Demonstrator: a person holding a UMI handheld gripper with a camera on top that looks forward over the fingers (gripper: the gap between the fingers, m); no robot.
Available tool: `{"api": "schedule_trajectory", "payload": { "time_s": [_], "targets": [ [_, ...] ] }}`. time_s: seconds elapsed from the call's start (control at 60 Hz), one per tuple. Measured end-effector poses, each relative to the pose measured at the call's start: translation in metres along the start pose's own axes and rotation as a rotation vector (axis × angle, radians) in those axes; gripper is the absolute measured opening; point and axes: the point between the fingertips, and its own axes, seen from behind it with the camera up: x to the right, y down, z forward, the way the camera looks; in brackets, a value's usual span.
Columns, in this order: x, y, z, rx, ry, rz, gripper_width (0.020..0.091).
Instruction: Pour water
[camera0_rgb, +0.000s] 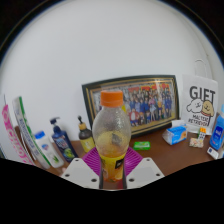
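A clear plastic bottle (111, 132) with an orange cap and orange liquid in its lower part stands upright between my fingers. My gripper (112, 166) is shut on the bottle's lower body, the purple pads (92, 160) pressing on both sides. The bottle hides the fingertips. It appears lifted a little above the brown table (170, 158).
A framed group photo (150, 100) leans on the white wall behind the bottle. Left of it stand several bottles and packets (45, 145). To the right are a white "GIFT" box (200, 105), a green object (142, 146) and small blue items (176, 133).
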Motion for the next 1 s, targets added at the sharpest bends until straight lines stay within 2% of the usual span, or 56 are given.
{"api": "schedule_trajectory", "payload": {
  "time_s": [0.067, 0.283, 0.3, 0.317, 0.467, 0.517, 0.583, 0.633, 0.733, 0.767, 0.833, 1.0],
  "targets": [
    [0.021, 0.025, 0.013, -0.045, 0.035, -0.041, 0.0253],
    [0.058, 0.094, 0.033, -0.115, 0.079, -0.130, 0.0263],
    [0.058, 0.089, 0.035, -0.071, 0.071, -0.134, 0.0265],
    [0.059, 0.090, 0.035, -0.065, 0.073, -0.140, 0.0261],
    [0.058, 0.091, 0.035, -0.053, 0.081, -0.160, 0.0278],
    [0.057, 0.091, 0.035, -0.051, 0.083, -0.156, 0.0328],
    [0.057, 0.092, 0.036, -0.059, 0.086, -0.141, 0.0429],
    [0.060, 0.099, 0.035, -0.098, 0.092, -0.135, 0.0514],
    [0.056, 0.117, 0.026, -0.213, 0.085, -0.134, 0.0880],
    [0.053, 0.117, 0.020, -0.226, 0.087, -0.137, 0.0823],
    [0.050, 0.113, 0.003, -0.245, 0.103, -0.146, 0.0866],
    [0.026, 0.093, -0.069, -0.293, 0.156, -0.136, 0.0849]
  ]
}}
